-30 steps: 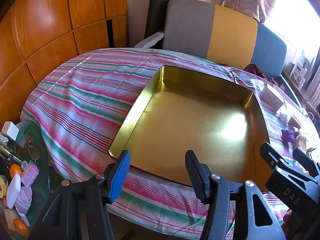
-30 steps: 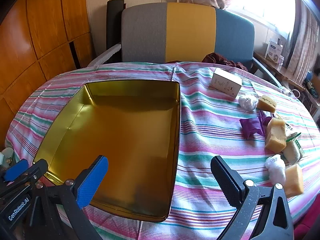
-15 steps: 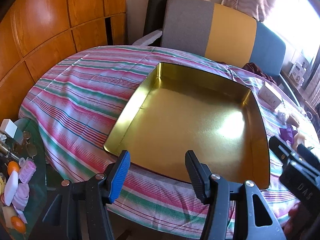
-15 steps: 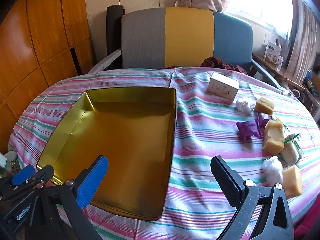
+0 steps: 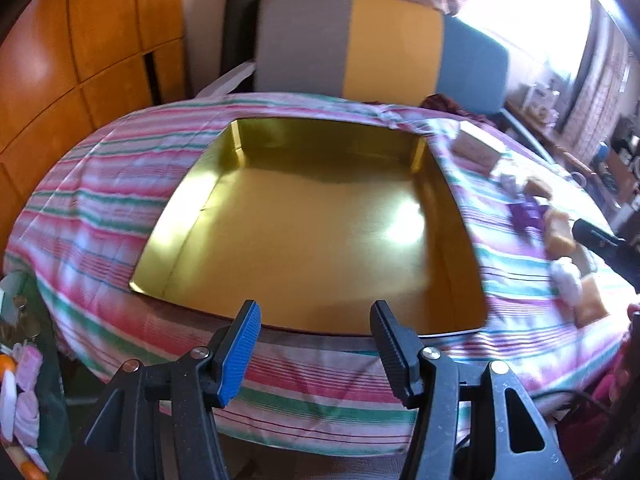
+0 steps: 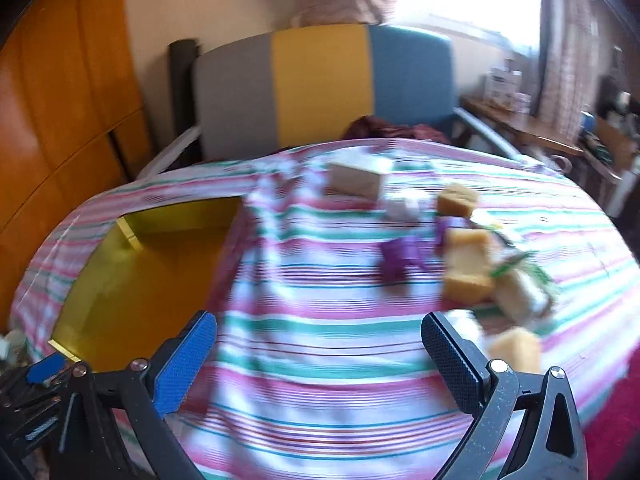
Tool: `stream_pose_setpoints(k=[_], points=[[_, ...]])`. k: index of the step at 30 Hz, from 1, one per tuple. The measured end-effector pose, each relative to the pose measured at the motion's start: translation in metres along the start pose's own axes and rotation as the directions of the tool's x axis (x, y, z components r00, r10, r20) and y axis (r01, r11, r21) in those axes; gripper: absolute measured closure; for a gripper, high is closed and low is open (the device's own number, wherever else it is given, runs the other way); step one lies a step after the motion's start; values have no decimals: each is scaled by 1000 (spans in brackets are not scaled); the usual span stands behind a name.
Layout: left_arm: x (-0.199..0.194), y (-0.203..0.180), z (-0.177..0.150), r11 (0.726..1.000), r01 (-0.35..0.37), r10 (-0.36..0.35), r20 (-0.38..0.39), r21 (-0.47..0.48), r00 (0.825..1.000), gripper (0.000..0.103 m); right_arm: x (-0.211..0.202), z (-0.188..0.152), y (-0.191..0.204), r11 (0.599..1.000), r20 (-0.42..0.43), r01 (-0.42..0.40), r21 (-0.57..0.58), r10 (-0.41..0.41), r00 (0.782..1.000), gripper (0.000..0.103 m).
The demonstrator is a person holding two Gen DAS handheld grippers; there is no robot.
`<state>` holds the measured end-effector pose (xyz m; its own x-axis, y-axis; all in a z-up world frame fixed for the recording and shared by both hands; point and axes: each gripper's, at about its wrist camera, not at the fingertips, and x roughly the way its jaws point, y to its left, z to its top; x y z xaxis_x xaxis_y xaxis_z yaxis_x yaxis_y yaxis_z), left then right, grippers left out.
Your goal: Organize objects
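Observation:
An empty gold metal tray (image 5: pixel 320 232) lies on the striped tablecloth, just beyond my left gripper (image 5: pixel 314 320), which is open with nothing between its pads. My right gripper (image 6: pixel 318 324) hovers wide open over bare cloth, right of the tray (image 6: pixel 140 280). Ahead and to its right lie a white box (image 6: pixel 356 178), a white wad (image 6: pixel 402 210), a purple wrapper (image 6: pixel 400 256), yellow sponge blocks (image 6: pixel 466 264) and a white packet with green (image 6: pixel 520 292). The right wrist view is blurred. One right finger (image 5: pixel 600 240) shows at the left wrist view's edge.
A grey, yellow and blue chair (image 5: pixel 360 48) stands behind the round table. Wooden panels (image 5: pixel 80 60) line the left wall. A low glass side table (image 5: pixel 24 360) with small items sits at the lower left. A cluttered shelf (image 6: pixel 540 132) runs along the right.
My right gripper has swung right, off the tray and toward the scattered objects. The left gripper shifted a little, so the tray sits more centred. Both stay open.

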<state>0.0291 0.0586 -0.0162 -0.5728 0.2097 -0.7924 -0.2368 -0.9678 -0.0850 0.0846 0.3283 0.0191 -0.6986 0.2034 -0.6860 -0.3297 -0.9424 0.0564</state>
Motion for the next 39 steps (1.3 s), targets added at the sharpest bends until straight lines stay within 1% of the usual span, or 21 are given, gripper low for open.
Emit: stream_pose_setpoints(k=[3, 5, 8, 10, 12, 13, 15, 17, 19, 20, 23, 25, 29, 31, 32, 34, 35, 36, 37, 38, 39], points=[[-8, -2, -2, 991, 131, -131, 14, -26, 991, 45, -10, -4, -39, 997, 26, 58, 56, -60, 998, 0], [-10, -5, -1, 981, 188, -188, 11, -40, 982, 45, -14, -11, -67, 992, 33, 76, 100, -80, 996, 0], [-14, -17, -3, 983, 185, -185, 19, -12, 983, 45, -7, -20, -106, 980, -17, 110, 165, -108, 994, 3], [-15, -26, -4, 985, 172, -173, 24, 24, 985, 45, 0, -27, -126, 974, -61, 115, 197, -105, 993, 16], [-16, -36, -3, 983, 174, -176, 26, 64, 984, 45, 8, -33, -141, 972, -101, 116, 203, -97, 990, 23], [-16, -40, -3, 980, 183, -185, 24, 75, 982, 45, 12, -36, -145, 973, -119, 110, 203, -87, 989, 24], [-18, -49, -2, 971, 221, -224, 22, 96, 974, 45, 20, -43, -151, 975, -149, 75, 211, -44, 988, 27], [-18, -59, 1, 959, 262, -265, 13, 110, 964, 45, 26, -49, -157, 972, -170, 64, 228, -26, 985, 35], [-16, -71, 5, 942, 315, -317, -2, 118, 949, 45, 34, -55, -164, 963, -182, 26, 269, 24, 983, 58], [-15, -77, 7, 934, 333, -334, -12, 125, 942, 44, 38, -58, -169, 955, -191, 2, 298, 57, 980, 62], [-8, -101, 12, 922, 354, -350, -48, 158, 935, 44, 38, -62, -176, 943, -176, -27, 333, 90, 980, 66], [-3, -116, 14, 919, 351, -347, -57, 179, 936, 42, 34, -60, -177, 951, -163, -9, 310, 63, 985, 67], [15, -144, 18, 896, 412, -395, -128, 164, 910, 40, 25, -55, -178, 972, -115, 100, 213, -76, 990, 67], [24, -161, 21, 883, 437, -415, -149, 171, 898, 38, 26, -56, -179, 973, -112, 132, 192, -111, 987, 67], [29, -172, 21, 869, 460, -435, -161, 181, 886, 33, 28, -57, -181, 972, -119, 137, 193, -116, 986, 67], [44, -193, 20, 834, 524, -491, -203, 173, 847, 26, 32, -61, -186, 967, -136, 140, 214, -112, 984, 67], [48, -199, 19, 828, 538, -502, -214, 161, 838, 23, 34, -63, -188, 966, -140, 139, 219, -110, 984, 67], [55, -207, 18, 815, 562, -526, -229, 137, 819, 19, 34, -64, -190, 965, -142, 136, 222, -106, 984, 67], [62, -213, 18, 815, 568, -531, -241, 118, 812, 18, 33, -65, -191, 965, -138, 134, 224, -105, 985, 67], [70, -222, 19, 823, 560, -526, -246, 97, 815, 18, 33, -64, -191, 965, -138, 132, 226, -103, 985, 67], [76, -227, 19, 822, 564, -534, -241, 75, 810, 17, 34, -64, -191, 965, -138, 130, 228, -101, 985, 67]])
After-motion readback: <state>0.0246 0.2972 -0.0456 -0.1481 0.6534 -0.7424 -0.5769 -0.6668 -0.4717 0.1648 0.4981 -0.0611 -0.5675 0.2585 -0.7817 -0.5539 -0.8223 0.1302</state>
